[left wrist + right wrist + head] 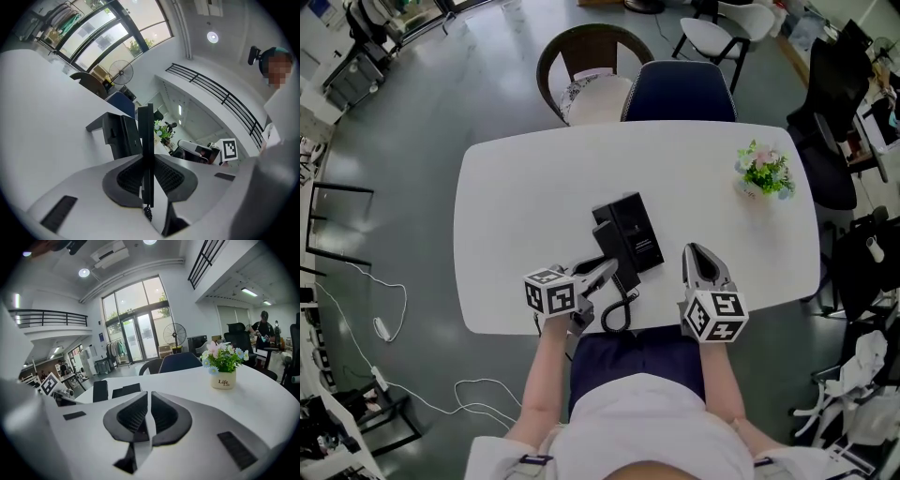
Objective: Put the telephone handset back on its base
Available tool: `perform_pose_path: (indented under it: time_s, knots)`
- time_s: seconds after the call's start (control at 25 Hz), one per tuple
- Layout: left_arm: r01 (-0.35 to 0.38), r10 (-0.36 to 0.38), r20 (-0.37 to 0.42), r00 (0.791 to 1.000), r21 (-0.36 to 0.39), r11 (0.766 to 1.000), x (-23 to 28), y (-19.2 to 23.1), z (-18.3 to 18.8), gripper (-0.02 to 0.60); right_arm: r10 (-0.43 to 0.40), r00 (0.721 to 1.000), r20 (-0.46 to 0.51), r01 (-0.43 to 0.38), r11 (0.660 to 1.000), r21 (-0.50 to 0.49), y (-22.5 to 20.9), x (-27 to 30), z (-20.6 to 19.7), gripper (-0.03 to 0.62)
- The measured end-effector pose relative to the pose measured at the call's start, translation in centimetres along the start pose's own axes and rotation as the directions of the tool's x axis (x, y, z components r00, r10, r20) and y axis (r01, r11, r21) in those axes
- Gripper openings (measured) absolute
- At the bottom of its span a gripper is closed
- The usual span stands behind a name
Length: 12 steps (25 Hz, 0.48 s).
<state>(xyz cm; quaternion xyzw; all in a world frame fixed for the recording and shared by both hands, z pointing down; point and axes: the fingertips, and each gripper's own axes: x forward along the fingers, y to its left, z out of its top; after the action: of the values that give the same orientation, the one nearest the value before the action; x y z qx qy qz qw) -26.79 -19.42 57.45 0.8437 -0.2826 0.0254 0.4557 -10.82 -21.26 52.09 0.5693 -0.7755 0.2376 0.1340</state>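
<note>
The black telephone base lies mid-table, also seen in the left gripper view and the right gripper view. The black handset is just left of the base, turned on its edge. My left gripper is shut on its near end; the pads press both sides of the thin handset. Its coiled cord loops off the table's front edge. My right gripper rests to the right of the base, shut with nothing in it.
A small white pot of flowers stands at the table's far right. Two chairs are pushed in at the far edge of the white table. Black office chairs stand to the right.
</note>
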Motion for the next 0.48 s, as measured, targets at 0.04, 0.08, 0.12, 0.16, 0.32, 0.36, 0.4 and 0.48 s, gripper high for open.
perform_pose_path:
  time_s: [0.04, 0.08, 0.12, 0.16, 0.32, 0.36, 0.4, 0.48]
  knots:
    - [0.004, -0.004, -0.006, 1.0, -0.001, 1.0, 0.3, 0.3, 0.1, 0.078, -0.004, 1.0, -0.001, 0.004, 1.0, -0.001, -0.2, 0.0, 0.1, 0.046]
    - [0.009, -0.009, -0.014, 1.0, -0.002, 1.0, 0.6, 0.6, 0.2, 0.078, -0.008, 1.0, -0.001, 0.008, 1.0, 0.0, -0.4, -0.1, 0.1, 0.046]
    - [0.014, -0.014, -0.025, 1.0, -0.004, 1.0, 0.8, 1.0, 0.2, 0.078, -0.012, 1.0, 0.0, 0.012, 1.0, 0.0, -0.5, -0.2, 0.1, 0.046]
    - [0.021, -0.021, -0.036, 0.999, -0.008, 1.0, 1.0, 1.3, 0.2, 0.078, -0.017, 1.0, 0.002, 0.017, 1.0, -0.002, -0.7, -0.3, 0.1, 0.046]
    - [0.06, -0.062, -0.055, 0.997, -0.032, 0.998, 1.3, 2.4, 0.5, 0.078, -0.034, 0.999, 0.005, 0.034, 0.999, -0.003, -0.5, -0.7, 0.2, 0.046]
    - [0.065, -0.067, -0.057, 0.996, -0.038, 0.997, 1.4, 2.7, 0.5, 0.078, -0.037, 0.999, 0.004, 0.037, 0.999, -0.002, -0.4, -0.8, 0.1, 0.046]
    - [0.07, -0.072, -0.059, 0.996, -0.044, 0.997, 1.6, 3.0, 0.6, 0.078, -0.041, 0.999, 0.002, 0.041, 0.999, -0.001, -0.5, -0.9, 0.0, 0.046]
    - [0.086, -0.089, -0.06, 0.994, -0.063, 0.994, 2.0, 3.2, 0.7, 0.078, -0.049, 0.999, -0.001, 0.049, 0.999, 0.0, -0.5, -1.1, 0.0, 0.046]
